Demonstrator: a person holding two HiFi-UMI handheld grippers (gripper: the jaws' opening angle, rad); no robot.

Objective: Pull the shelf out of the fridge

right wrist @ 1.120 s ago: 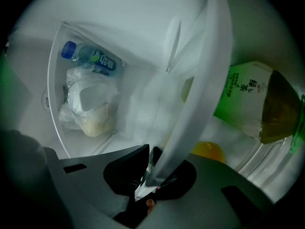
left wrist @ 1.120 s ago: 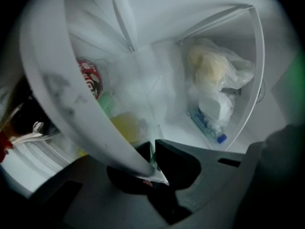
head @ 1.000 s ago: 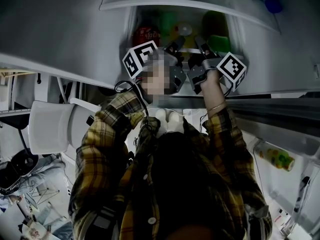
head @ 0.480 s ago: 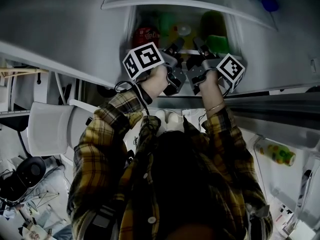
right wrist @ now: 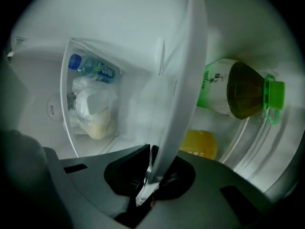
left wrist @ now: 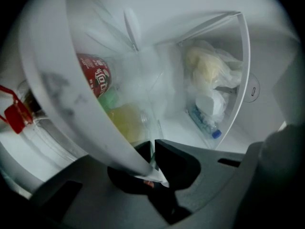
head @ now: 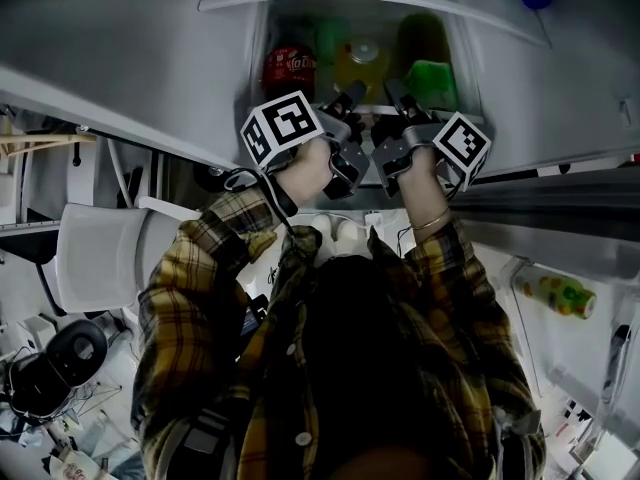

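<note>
Both tongs are on the shelf's (left wrist: 71,94) white front rim, side by side in the fridge (head: 150,58) opening.
- Left tongs (left wrist: 152,151): clamped on the rim, which runs slantwise through the gap with the pads pressing it.
- Right tongs (right wrist: 148,162): have just been closing. The rim sits between them, gripped tight.

Head view:
- The two grips sit close together around the rim's middle, left one nearer the left wall, right one nearer the right.
- The fridge side walls stand off from both tongs.
- On the near side, the person's hands and plaid sleeves (head: 200,298) fill the room straight back from the rim.

Shelf: a smooth, opaque white rim, gently curved, with a frosted see-through pane behind it.

Farther in than the tongs are a red can (left wrist: 97,78) on the left, a yellow bottle (left wrist: 126,120) in the middle and a green-capped tea bottle (right wrist: 238,92) on the right.

On the other side of the pane, a white-walled compartment holds a crumpled plastic bag (left wrist: 209,73) and a small blue-capped water bottle (left wrist: 205,125).
</note>
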